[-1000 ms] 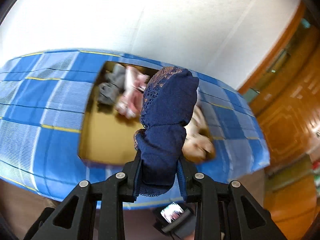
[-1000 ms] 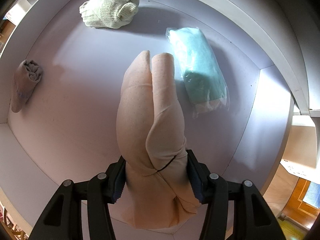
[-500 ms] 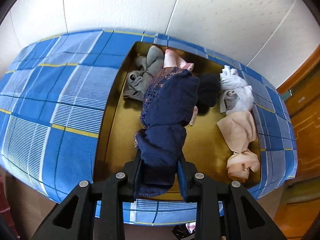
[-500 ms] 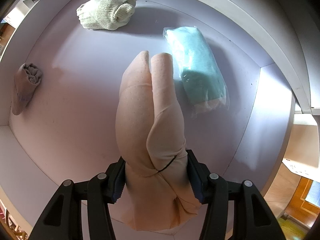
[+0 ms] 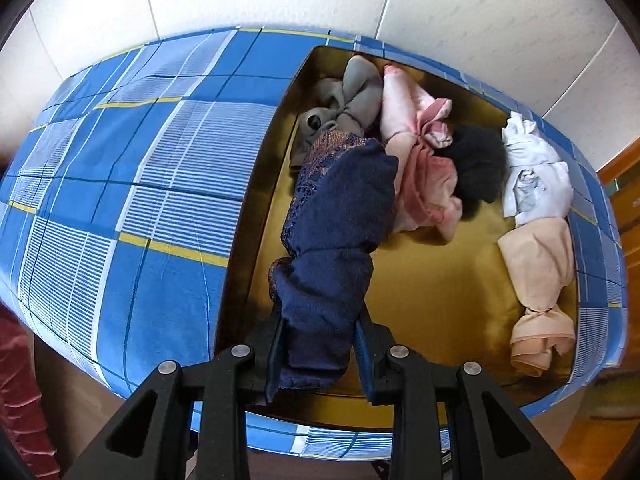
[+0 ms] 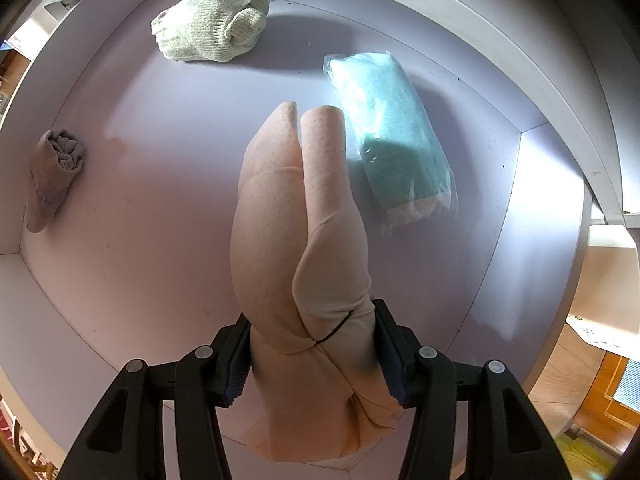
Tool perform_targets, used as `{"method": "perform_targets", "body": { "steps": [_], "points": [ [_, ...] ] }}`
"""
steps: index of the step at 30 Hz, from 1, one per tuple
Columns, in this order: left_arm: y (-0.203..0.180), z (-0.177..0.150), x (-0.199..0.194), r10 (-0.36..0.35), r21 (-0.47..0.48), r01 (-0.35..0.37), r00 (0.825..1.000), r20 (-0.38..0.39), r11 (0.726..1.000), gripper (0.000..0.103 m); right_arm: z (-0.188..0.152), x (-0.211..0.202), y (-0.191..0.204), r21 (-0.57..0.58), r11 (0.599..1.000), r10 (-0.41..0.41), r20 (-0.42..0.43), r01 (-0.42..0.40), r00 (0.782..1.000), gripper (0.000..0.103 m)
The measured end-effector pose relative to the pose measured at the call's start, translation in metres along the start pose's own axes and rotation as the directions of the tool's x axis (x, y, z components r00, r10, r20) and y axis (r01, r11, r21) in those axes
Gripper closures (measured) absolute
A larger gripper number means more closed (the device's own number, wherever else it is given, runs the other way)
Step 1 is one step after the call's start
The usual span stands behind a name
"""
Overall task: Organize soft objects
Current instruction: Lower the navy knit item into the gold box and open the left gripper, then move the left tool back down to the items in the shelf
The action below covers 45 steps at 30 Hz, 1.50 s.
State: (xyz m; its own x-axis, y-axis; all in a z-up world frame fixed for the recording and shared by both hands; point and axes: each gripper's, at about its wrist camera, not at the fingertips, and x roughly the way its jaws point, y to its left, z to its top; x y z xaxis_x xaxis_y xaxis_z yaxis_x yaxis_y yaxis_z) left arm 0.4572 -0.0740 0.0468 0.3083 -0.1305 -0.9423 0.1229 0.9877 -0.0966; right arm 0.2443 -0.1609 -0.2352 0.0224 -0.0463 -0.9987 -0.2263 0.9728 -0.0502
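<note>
My left gripper point(image 5: 318, 354) is shut on a navy lace cloth roll point(image 5: 336, 236) and holds it over the near left part of a yellow-lined box point(image 5: 432, 300). In the box lie a grey roll point(image 5: 344, 100), a pink bundle point(image 5: 420, 168), a black piece point(image 5: 476, 160), a white bundle point(image 5: 532, 172) and a beige roll point(image 5: 536, 280). My right gripper point(image 6: 312, 354) is shut on a peach cloth roll point(image 6: 296, 220) held above a pale lilac drawer floor point(image 6: 160, 184).
The box sits in a blue plaid cloth surface point(image 5: 132, 184) by a white wall. The drawer holds a cream knit roll point(image 6: 212, 34) at the back, a teal packet in plastic point(image 6: 392, 140) at the right, and a taupe roll point(image 6: 52, 176) at the left.
My left gripper has moved forward and over the box with the navy roll, so the box now fills the view. My right gripper has barely moved with the peach roll.
</note>
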Motion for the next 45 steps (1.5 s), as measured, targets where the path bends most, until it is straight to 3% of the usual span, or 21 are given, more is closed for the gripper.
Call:
{"method": "perform_targets", "body": {
  "steps": [7,12,21,30,39,45],
  "points": [
    [0.003,-0.004,0.003,0.027,0.001,-0.027,1.000,-0.009,1.000,0.071,0.000,0.000,0.000,-0.002,1.000,-0.003,-0.001,0.003,1.000,0.048],
    [0.003,-0.006,-0.002,0.023,0.000,-0.023,1.000,0.004,1.000,0.064,0.000,0.000,0.000,-0.003,1.000,-0.005,-0.002,0.005,1.000,0.048],
    [-0.015,-0.017,-0.027,0.025,0.074,-0.032,0.996,0.088,0.997,0.062,0.000,0.001,0.001,-0.005,1.000,-0.008,-0.003,0.008,1.000,0.048],
    [-0.021,-0.035,-0.049,0.079,0.171,-0.107,0.983,0.164,0.979,0.058,-0.002,0.005,0.005,-0.012,1.000,-0.018,-0.003,0.018,1.000,0.048],
    [-0.039,-0.073,-0.078,0.094,0.261,-0.164,0.961,0.261,0.951,0.048,-0.002,0.006,0.009,-0.014,1.000,-0.022,-0.003,0.022,1.000,0.048],
    [-0.044,-0.105,-0.087,0.059,0.295,-0.145,0.958,0.282,0.944,0.046,-0.005,0.006,0.011,-0.016,1.000,-0.025,-0.001,0.025,1.000,0.047]
  ]
}}
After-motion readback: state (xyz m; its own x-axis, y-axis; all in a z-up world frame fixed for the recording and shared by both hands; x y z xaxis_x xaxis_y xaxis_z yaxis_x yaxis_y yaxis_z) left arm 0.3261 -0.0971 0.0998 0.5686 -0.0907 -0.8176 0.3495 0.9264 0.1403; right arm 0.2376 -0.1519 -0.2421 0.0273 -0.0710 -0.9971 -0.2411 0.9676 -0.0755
